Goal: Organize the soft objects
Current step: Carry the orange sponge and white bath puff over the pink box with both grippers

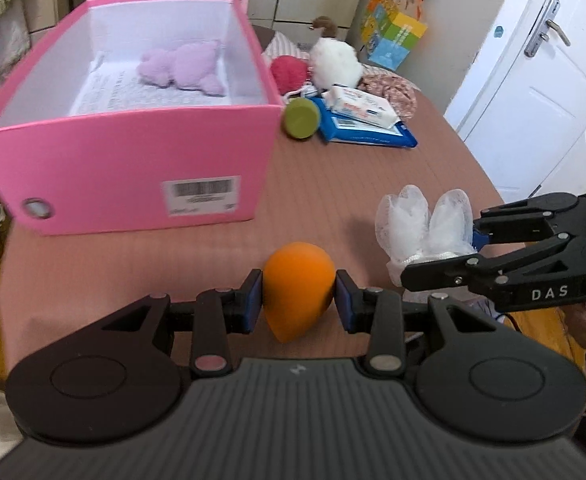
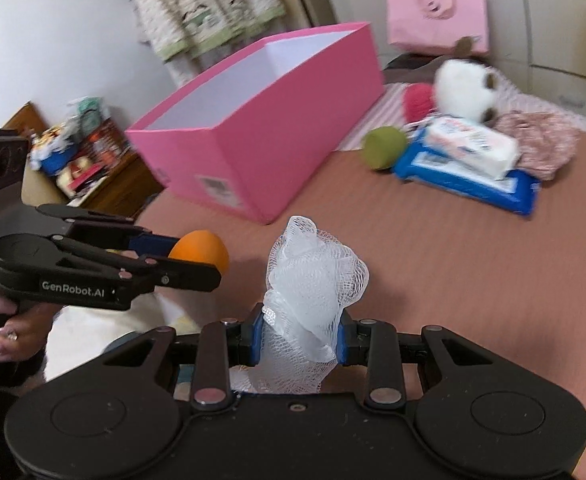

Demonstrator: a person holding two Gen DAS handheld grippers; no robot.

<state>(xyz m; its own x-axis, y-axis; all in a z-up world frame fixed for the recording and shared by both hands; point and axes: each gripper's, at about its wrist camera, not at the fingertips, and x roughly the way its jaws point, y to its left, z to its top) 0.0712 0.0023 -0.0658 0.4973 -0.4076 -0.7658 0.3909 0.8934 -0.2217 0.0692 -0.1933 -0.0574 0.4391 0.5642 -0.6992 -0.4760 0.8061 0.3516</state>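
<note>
Orange sponge (image 1: 297,289) sits pinched between left gripper (image 1: 299,300) fingers (image 1: 253,300).

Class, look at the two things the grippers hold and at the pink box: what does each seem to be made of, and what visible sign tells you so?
Orange teardrop sponge: probably soft foam, matte and smooth, with no shine.
White mesh pouf: likely plastic netting; open see-through weave, bunched in folds.
Pink box: looks like stiff card, with flat walls, sharp folded edges, a white inside and a stuck-on barcode label.
</note>
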